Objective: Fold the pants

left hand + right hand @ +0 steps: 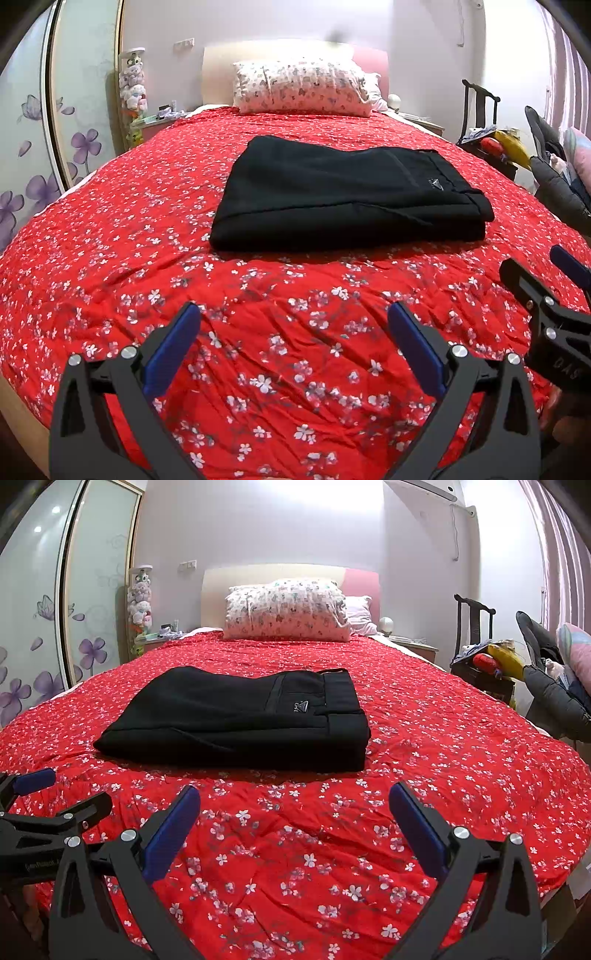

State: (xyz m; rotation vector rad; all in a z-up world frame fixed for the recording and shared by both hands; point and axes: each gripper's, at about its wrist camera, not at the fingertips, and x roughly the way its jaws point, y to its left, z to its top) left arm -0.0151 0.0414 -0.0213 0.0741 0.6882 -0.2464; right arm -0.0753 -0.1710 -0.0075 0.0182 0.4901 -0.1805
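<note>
The black pants point(347, 192) lie folded into a flat rectangle on the red flowered bedspread point(258, 332), waistband to the right. They also show in the right wrist view point(240, 720). My left gripper point(293, 317) is open and empty, above the bedspread on the near side of the pants. My right gripper point(294, 799) is open and empty too, also short of the pants. The right gripper shows at the right edge of the left wrist view point(543, 280). The left gripper shows at the left edge of the right wrist view point(48, 794).
A patterned pillow point(288, 609) lies at the headboard. A wardrobe with purple flowers point(44, 627) stands left of the bed. A dark chair piled with clothes and toys point(491, 661) and a grey jacket point(554, 698) stand to the right.
</note>
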